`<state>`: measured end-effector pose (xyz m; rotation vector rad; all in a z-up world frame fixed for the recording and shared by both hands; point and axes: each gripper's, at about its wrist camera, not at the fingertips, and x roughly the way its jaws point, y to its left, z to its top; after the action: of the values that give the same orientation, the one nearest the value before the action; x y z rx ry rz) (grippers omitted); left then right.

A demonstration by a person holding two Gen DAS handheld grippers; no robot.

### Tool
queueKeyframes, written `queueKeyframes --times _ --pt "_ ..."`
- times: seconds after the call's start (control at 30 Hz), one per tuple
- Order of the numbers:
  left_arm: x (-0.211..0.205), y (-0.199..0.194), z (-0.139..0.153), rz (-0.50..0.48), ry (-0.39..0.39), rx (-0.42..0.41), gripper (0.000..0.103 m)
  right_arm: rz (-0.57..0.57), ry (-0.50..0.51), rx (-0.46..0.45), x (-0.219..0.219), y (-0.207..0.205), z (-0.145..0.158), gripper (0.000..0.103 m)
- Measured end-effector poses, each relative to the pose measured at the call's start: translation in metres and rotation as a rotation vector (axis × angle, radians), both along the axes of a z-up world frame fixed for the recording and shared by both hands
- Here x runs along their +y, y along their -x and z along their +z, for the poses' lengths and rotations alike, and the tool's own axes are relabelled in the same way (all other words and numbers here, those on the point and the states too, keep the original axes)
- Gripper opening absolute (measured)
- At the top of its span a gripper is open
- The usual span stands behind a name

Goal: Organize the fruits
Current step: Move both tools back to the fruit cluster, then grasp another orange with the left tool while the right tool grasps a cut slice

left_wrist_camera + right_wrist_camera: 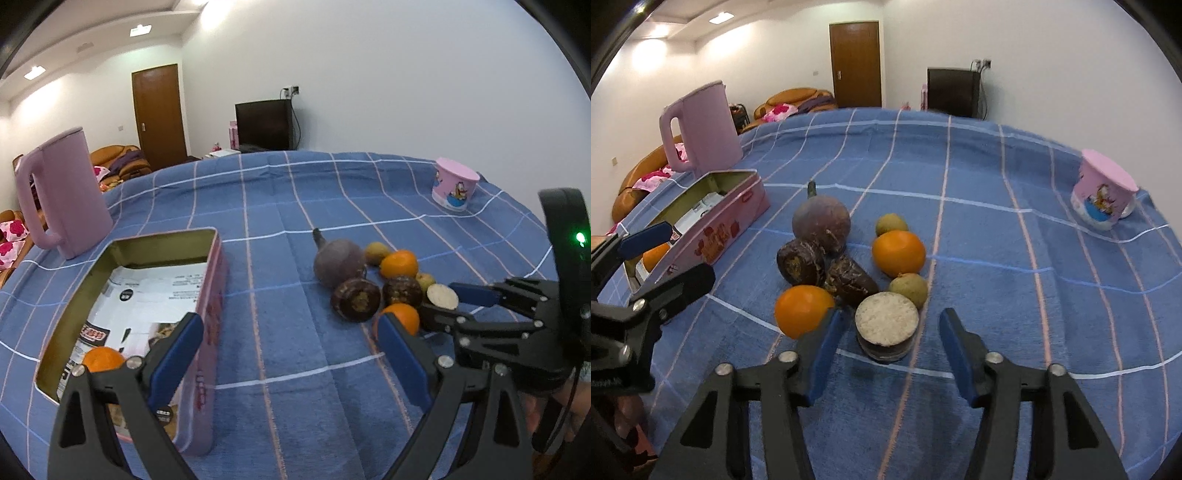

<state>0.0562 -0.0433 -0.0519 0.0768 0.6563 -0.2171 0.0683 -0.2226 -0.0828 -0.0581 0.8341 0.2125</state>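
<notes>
A cluster of fruits lies on the blue checked cloth: a big purple round fruit (822, 221), two dark brown ones (800, 262), two oranges (898, 253) (802, 311), two small yellow-green fruits (908, 290), and a cut dark fruit with a white face (886, 320). My right gripper (888, 341) is open, its fingers either side of the cut fruit, apart from it. A pink tin box (207, 295) holds one orange (102, 359). My left gripper (290, 339) is open and empty, between the box and the cluster.
A pink kettle (64, 195) stands behind the box. A pink cartoon cup (455, 188) lies upside down at the far right. The table's far edge curves behind; a sofa and a door lie beyond.
</notes>
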Motion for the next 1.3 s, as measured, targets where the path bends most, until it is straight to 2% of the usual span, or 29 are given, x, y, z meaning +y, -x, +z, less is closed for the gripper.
queueKeyframes --times 0.03,0.1,0.43,0.63,0.77,0.9,1.1,1.13,1.27,1.3 --pt "-0.001 0.000 0.000 -0.002 -0.001 0.001 0.097 0.000 -0.009 0.002 -0.001 -0.001 0.000 0.045" --pt "-0.003 0.000 0.000 -0.008 -0.005 0.004 0.097 0.009 -0.023 -0.004 -0.002 0.001 0.001 0.035" --pt "-0.028 -0.005 -0.007 -0.065 0.011 0.057 0.097 -0.053 -0.059 -0.034 -0.030 0.019 0.000 0.035" --pt "-0.046 -0.010 -0.013 -0.110 0.013 0.095 0.088 -0.069 -0.078 -0.057 -0.038 0.021 0.003 0.035" --pt "-0.055 -0.015 -0.017 -0.148 0.027 0.136 0.076 -0.067 -0.083 -0.061 -0.039 0.023 0.003 0.035" --pt "-0.062 -0.023 -0.024 -0.165 0.026 0.186 0.069 -0.075 -0.103 -0.060 -0.043 0.023 0.002 0.035" --pt "-0.063 -0.033 -0.030 -0.174 0.058 0.252 0.064 -0.075 -0.122 -0.058 -0.045 0.022 0.002 0.035" --pt "-0.063 -0.035 -0.032 -0.170 0.056 0.257 0.061 -0.075 -0.125 -0.056 -0.046 0.022 0.001 0.035" --pt "-0.064 -0.035 -0.033 -0.185 0.070 0.263 0.038 -0.070 -0.131 -0.049 -0.047 0.021 0.000 0.035" --pt "-0.064 -0.034 -0.032 -0.184 0.066 0.257 0.039 -0.069 -0.129 -0.047 -0.046 0.021 0.000 0.036"
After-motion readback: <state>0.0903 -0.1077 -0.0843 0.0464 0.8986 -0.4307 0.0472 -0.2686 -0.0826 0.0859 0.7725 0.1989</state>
